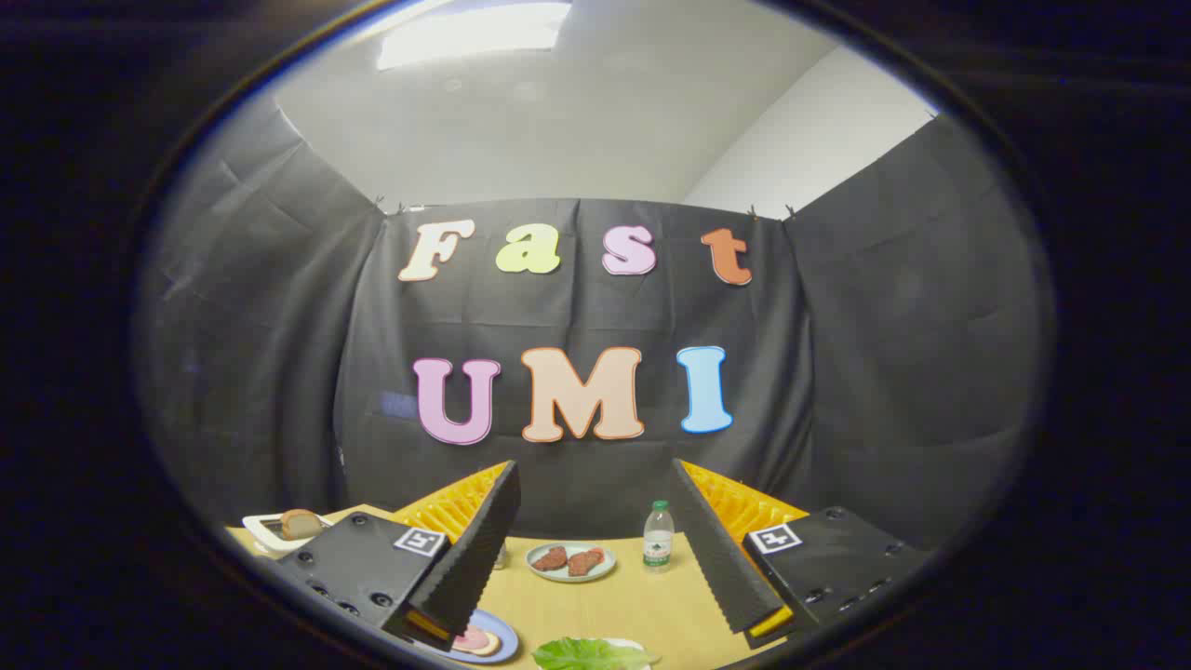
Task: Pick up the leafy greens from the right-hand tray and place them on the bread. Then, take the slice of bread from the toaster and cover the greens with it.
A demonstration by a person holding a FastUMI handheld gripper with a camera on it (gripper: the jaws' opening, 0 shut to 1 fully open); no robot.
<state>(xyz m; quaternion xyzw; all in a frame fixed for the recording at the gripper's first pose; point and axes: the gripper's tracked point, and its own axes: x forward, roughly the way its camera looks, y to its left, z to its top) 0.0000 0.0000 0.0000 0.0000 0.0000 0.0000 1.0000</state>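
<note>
Ahead, toaster holds bread slice; hand-held gripper spread, empty.

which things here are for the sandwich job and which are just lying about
For the job: green leafy greens; brown bread slice in the white toaster; topped bread on the blue plate; open gripper.
Lying about: pale plate of reddish meat pieces; clear plastic water bottle.
</note>
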